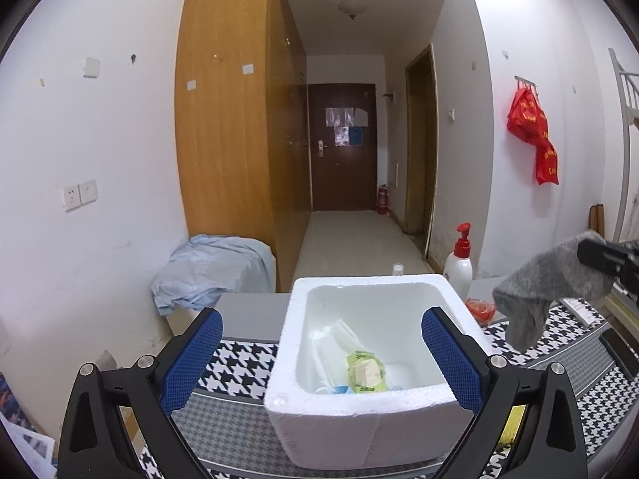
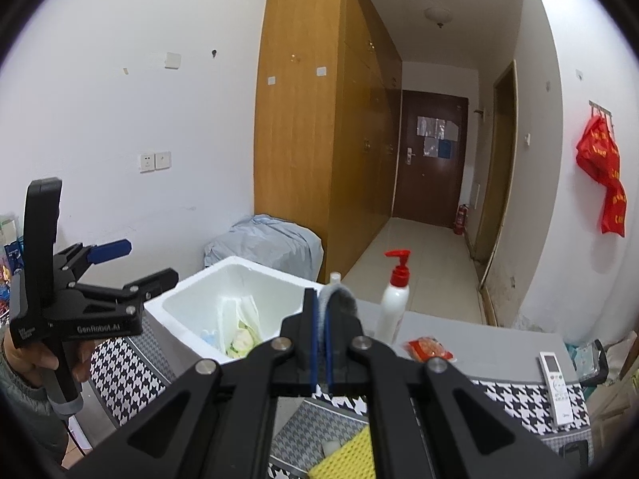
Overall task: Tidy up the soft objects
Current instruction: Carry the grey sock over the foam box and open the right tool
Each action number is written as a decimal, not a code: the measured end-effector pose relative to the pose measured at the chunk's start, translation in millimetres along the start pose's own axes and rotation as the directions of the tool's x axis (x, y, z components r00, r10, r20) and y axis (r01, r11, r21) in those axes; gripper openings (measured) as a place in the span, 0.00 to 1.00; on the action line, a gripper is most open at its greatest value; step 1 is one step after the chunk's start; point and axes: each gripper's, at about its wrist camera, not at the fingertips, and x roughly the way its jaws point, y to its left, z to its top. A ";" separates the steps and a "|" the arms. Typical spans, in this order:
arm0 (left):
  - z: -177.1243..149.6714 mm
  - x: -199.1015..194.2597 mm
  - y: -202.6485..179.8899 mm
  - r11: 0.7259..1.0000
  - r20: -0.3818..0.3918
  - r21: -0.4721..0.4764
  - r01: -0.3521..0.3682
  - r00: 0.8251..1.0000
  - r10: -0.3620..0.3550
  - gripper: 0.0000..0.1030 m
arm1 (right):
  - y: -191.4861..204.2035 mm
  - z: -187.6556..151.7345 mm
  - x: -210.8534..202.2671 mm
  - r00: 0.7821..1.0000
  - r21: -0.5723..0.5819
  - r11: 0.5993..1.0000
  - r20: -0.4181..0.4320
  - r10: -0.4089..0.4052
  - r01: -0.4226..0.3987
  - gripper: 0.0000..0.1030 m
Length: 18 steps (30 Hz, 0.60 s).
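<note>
1. Holding the grey sock (image 1: 547, 287) in your shut right gripper (image 2: 322, 343), you hang it right of the foam box (image 1: 371, 407), over the table's cloth (image 1: 235, 363).
2. Your left gripper (image 1: 319, 359) is wide open and empty.
3. Let go too soon and the sock may miss the box.

Home setting, looking like a small apartment or dorm-type room opening into an entry hallway. Tall wooden wardrobe (image 1: 235, 119) running along the left wall toward a dark brown entrance door (image 1: 343, 147) with papers stuck on it. Red fire extinguisher (image 1: 382, 198) standing on the tiled floor beside that door. Ceiling lamp (image 1: 352, 8) hanging over the hallway. Wall sockets (image 1: 80, 194) showing on the white wall. Red bags (image 1: 533, 135) hanging from wall hooks on the right. Desk (image 2: 471, 335) carrying household stuff: lotion pump bottle (image 2: 393, 303), remote control (image 2: 557, 387), houndstooth cloth (image 1: 235, 363). Pale blue sheet (image 1: 211, 271) covering something by the wardrobe.
</note>
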 end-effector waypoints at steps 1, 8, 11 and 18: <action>-0.6 -0.7 1.1 1.000 0.001 0.001 -0.003 1.000 0.003 0.97 | 1.8 2.0 0.4 1.000 -0.003 1.000 0.003 0.002 -0.002 0.05; -6.5 -8.7 13.8 0.999 -0.001 -0.018 -0.030 1.000 0.030 0.98 | 15.1 17.6 -0.2 0.999 -0.035 0.999 0.035 0.026 -0.024 0.05; -8.5 -10.8 17.7 0.999 -0.001 -0.025 -0.035 0.999 0.035 0.98 | 23.1 23.6 0.0 0.998 -0.052 0.998 0.048 0.036 -0.033 0.05; -12.1 -16.0 28.9 0.998 -0.004 -0.043 -0.053 0.999 0.052 0.98 | 45.9 31.5 8.8 0.995 -0.083 0.994 0.049 0.082 -0.078 0.05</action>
